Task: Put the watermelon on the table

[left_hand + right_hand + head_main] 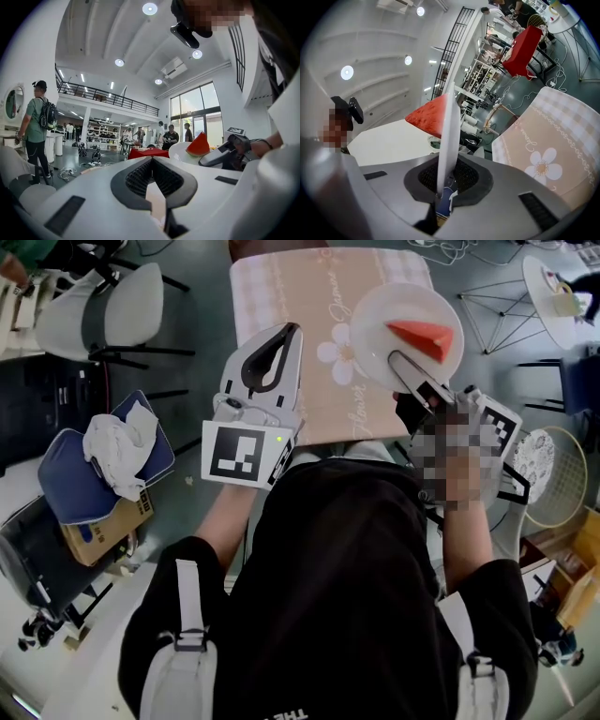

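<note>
The table (281, 296) is covered by a beige cloth (319, 399) printed with a white flower (336, 354) and checked border.

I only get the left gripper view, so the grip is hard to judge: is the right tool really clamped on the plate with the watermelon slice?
Observer: Yes. The right gripper view shows the right tool shut on the white plate's rim.
Operator: Is a table beneath it?
Observer: In the head view the plate is above the far right part of the cloth-covered table.
Operator: And my left tool?
Observer: The head view shows the left tool over that table's near left corner.
</note>
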A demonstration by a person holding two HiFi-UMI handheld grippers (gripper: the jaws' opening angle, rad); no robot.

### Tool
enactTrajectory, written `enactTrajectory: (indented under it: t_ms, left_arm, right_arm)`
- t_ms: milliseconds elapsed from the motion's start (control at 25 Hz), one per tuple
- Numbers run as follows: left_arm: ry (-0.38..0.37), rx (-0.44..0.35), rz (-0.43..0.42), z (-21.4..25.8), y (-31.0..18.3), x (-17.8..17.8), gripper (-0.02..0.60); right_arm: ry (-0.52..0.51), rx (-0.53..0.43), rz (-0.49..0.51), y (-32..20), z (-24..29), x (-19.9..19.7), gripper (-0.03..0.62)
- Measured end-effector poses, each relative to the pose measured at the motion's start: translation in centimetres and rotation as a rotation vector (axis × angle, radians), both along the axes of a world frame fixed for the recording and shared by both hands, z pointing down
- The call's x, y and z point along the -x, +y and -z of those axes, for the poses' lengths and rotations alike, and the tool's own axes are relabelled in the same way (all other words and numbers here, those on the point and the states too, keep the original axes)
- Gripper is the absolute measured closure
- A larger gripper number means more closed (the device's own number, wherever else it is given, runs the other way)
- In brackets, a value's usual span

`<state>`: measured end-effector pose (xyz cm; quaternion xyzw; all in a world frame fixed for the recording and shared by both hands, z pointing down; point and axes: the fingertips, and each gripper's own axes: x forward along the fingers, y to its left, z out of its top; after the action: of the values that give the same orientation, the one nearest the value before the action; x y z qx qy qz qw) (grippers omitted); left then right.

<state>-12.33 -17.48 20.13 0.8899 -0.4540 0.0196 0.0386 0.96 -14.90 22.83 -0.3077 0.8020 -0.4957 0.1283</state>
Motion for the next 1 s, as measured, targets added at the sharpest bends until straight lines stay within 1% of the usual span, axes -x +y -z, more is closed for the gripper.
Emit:
enactTrajectory:
  t_ms: [520, 760, 880, 1000]
  left_arm:
    - [-0.005, -0.013, 0.035, 0.1, -0.9, 0.0, 0.569]
    - [0.000, 0.006, 0.046, -0.6, -1.3, 0.0, 0.569]
    - [-0.024, 0.011, 0.044, -1.1, -1.9, 0.0, 0.569]
    - [-0.029, 0.019, 0.043, -1.6, -2.5, -0.3, 0.569]
  right_arm:
    - [-0.038, 0.012, 0.015, -1.0, -0.8, -0.6, 0.568]
    - [-0.052, 0.029, 0.012, -1.4, -1.8, -0.7, 0.568]
    - [-0.052, 0.033, 0.014, -1.8, -2.1, -0.9, 0.568]
    - [-0.052, 0.039, 0.014, -2.2, -2.5, -1.3, 0.568]
